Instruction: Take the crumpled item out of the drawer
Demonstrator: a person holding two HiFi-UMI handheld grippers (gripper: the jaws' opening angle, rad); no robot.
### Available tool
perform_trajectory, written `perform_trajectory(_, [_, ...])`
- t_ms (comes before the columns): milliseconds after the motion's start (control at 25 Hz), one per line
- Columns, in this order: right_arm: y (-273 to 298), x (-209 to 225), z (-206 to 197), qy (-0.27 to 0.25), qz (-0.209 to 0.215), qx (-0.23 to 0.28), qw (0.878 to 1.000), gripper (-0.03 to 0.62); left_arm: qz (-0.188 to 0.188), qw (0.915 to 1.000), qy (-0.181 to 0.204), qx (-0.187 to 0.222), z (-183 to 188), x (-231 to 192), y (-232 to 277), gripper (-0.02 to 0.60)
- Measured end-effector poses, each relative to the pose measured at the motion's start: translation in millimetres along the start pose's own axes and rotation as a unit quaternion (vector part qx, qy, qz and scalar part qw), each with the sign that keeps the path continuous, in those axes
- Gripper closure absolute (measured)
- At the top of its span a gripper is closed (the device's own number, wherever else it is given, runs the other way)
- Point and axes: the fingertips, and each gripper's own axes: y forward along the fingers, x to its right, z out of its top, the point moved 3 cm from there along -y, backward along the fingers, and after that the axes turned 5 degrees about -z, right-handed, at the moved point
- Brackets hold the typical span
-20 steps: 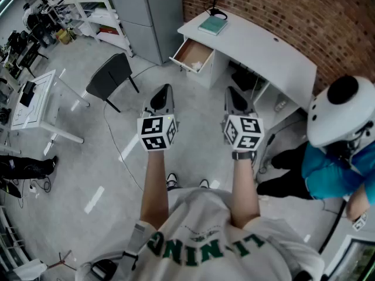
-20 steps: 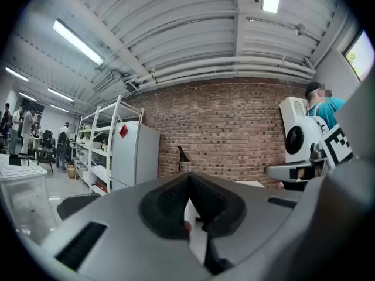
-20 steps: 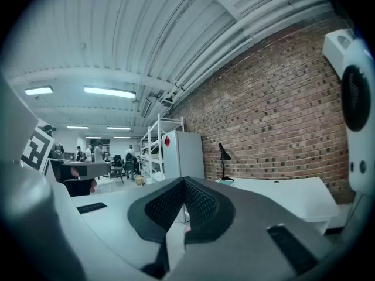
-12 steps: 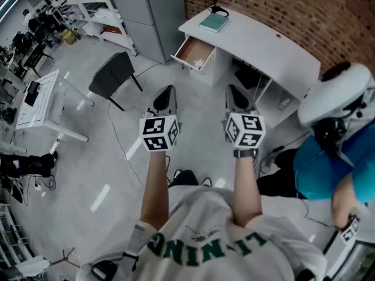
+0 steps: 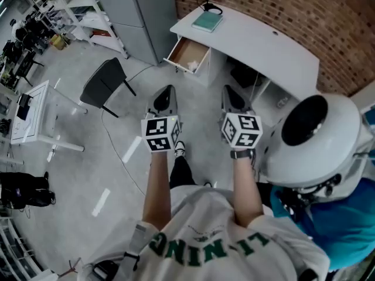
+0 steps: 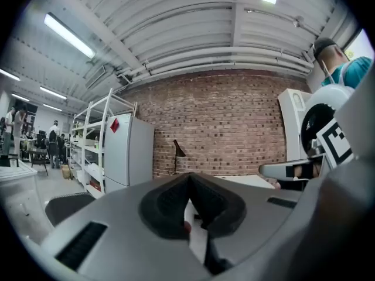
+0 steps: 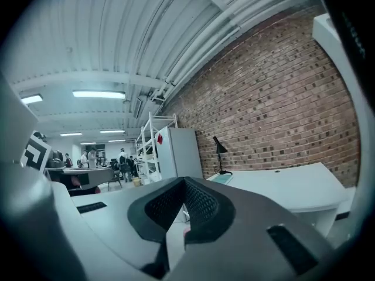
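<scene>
Desk [image 5: 263, 40] drawer [image 5: 183, 51] open — white crumpled item [image 5: 193, 67] inside.

Red brick wall [image 5: 328, 16], curved white desk [image 5: 263, 40], black chair [image 5: 101, 82], white shelving [image 5: 88, 7], pale grey floor [image 5: 76, 174].

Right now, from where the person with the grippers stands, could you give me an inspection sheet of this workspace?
Surface: white desk against the brick wall.
Job's things: drawer pulled open; white crumpled item lies inside it, untouched.
Clutter: teal book and lamp base on the desk.
Grippers: left gripper and right gripper held over the floor, short of the desk; fingers together on both, nothing held.
Cables: thin cable trails across the floor near the chair.
Surroundings: black chair, grey cabinet, white side table; a person in a white helmet stands close on the right.
</scene>
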Motion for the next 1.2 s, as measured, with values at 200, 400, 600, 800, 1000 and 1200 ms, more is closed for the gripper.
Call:
perform_trajectory(200, [80.6, -5.6, 2.4, -0.006, -0.001, -0.013, 1.000, 0.600, -0.021, 0.9997, -0.002, 0.009, 15.6, -45.2, 76.0, 0.589])
perform_trajectory(400, [163.4, -6.7, 17.0, -0.022, -0.014, -0.019, 0.999, 0.600, -0.044, 0.9990, -0.003, 0.010, 35.6, -98.9, 154.1, 0.589])
perform_trajectory(600, [235.1, -9.3, 14.6, -0.026, -0.029, -0.033, 0.999, 0.600, -0.068, 0.9976, -0.012, -0.002, 30.6, -148.7, 218.4, 0.589])
perform_trajectory(800, [297.5, -16.1, -2.3, -0.021, -0.030, -0.062, 0.997, 0.600, -0.089, 0.9958, -0.016, -0.018, 16.4, -190.4, 265.9, 0.589])
perform_trajectory(1000, [345.5, -28.0, -19.7, -0.031, -0.021, -0.089, 0.995, 0.600, -0.084, 0.9953, -0.038, -0.031, -7.0, -233.3, 294.5, 0.589])
perform_trajectory(1200, [390.0, -16.3, -34.2, -0.020, -0.015, -0.116, 0.993, 0.600, -0.076, 0.9943, -0.052, -0.054, -24.1, -254.4, 326.5, 0.589])
